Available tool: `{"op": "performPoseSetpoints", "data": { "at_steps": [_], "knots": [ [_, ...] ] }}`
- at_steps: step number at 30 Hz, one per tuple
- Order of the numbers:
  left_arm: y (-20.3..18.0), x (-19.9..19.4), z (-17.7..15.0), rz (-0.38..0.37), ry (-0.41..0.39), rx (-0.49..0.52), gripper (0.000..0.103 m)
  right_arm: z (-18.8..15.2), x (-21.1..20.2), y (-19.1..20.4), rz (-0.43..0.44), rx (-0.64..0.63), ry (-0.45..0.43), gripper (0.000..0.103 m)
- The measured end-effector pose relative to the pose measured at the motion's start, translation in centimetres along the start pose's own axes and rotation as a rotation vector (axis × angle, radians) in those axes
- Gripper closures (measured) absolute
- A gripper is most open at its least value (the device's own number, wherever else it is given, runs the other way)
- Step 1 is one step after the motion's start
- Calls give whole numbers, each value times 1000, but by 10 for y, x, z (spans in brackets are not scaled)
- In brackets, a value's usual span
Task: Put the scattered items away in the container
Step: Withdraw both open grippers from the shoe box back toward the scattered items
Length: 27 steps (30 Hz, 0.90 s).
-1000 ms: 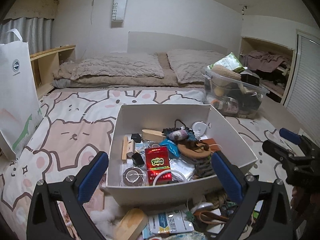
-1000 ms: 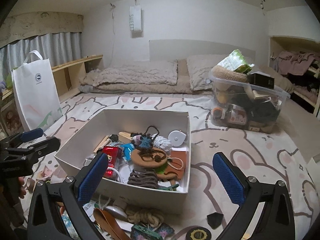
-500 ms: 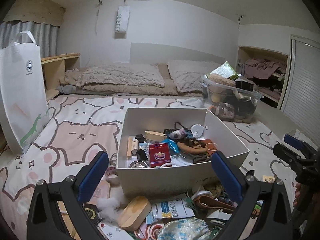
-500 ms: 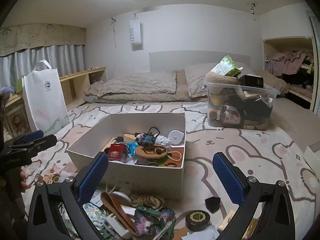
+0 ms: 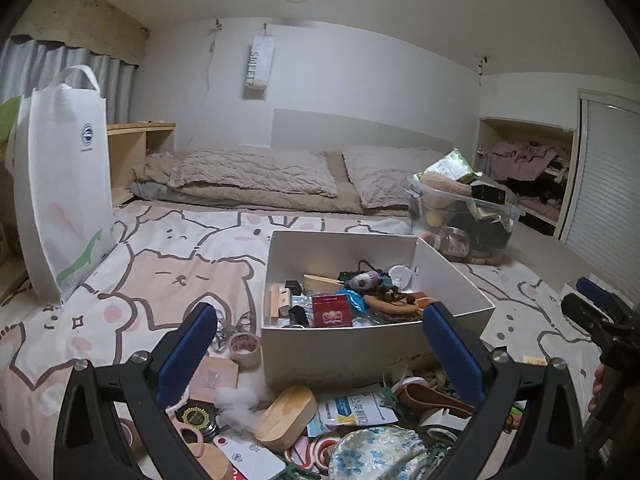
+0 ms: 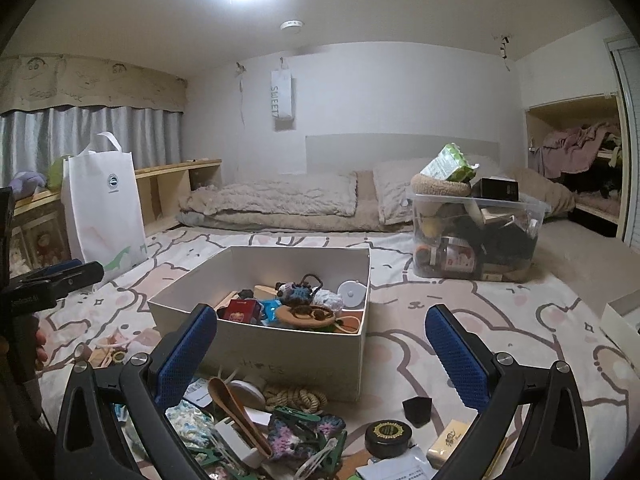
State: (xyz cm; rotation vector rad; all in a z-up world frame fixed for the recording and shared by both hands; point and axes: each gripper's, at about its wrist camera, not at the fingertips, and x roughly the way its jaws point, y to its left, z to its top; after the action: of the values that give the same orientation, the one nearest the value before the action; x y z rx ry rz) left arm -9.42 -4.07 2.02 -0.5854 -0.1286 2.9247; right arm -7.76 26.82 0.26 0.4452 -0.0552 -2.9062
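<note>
Container [image 5: 352,356] sits between both grippers' spread, empty fingers [image 5: 188,344]; wall sign seemingly "SWEET" [image 6: 282,101].

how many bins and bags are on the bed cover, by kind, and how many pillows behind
white open box: 1
clear plastic tub: 1
white tote bag: 1
pillows: 2
total: 5
</note>
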Motion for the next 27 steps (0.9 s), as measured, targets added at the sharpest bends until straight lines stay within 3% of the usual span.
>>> {"op": "performPoseSetpoints", "data": {
  "at_steps": [11, 22, 27],
  "knots": [
    [6, -9, -8, 32, -43, 3, 0, -11, -2, -8, -37, 1, -35, 0],
    [5, 1, -16, 39, -30, 21, 0, -11, -5, -17, -40, 13, -70, 0],
    [7, 9, -21, 47, -40, 15, 0, -18, 2, -20, -55, 7, -46, 0]
  ]
}}
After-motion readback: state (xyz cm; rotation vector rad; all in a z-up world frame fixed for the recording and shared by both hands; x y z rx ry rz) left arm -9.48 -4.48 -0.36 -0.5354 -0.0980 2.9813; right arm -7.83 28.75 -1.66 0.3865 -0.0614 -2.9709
